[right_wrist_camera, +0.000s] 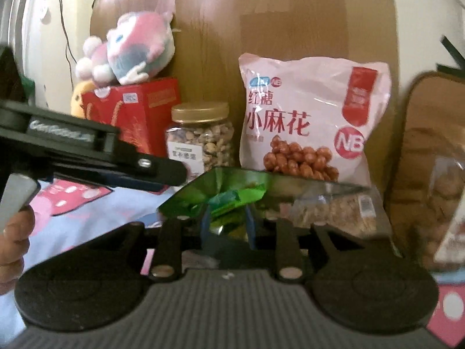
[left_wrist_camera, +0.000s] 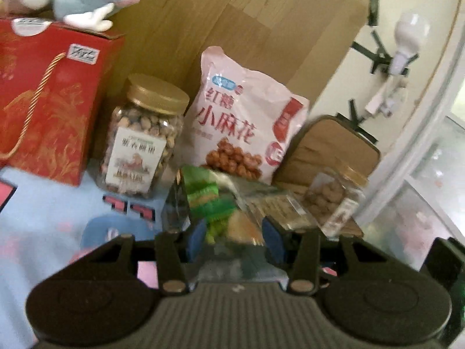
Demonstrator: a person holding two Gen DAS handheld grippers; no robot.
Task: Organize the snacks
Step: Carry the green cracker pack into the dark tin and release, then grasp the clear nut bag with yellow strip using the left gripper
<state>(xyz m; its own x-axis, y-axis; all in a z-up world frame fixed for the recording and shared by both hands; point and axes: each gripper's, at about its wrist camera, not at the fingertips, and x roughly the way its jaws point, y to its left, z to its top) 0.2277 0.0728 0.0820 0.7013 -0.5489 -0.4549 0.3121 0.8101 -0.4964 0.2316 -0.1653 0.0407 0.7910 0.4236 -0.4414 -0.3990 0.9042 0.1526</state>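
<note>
Clear snack bag [left_wrist_camera: 221,195] tight in left jaws, right jaws' grip unclear; bulb [left_wrist_camera: 411,29] in left view only.

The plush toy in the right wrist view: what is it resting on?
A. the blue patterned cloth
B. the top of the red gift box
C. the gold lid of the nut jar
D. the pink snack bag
B: the plush toy sits on top of the red gift box, with the nut jar beside the box and the pink snack bag farther right.
</note>
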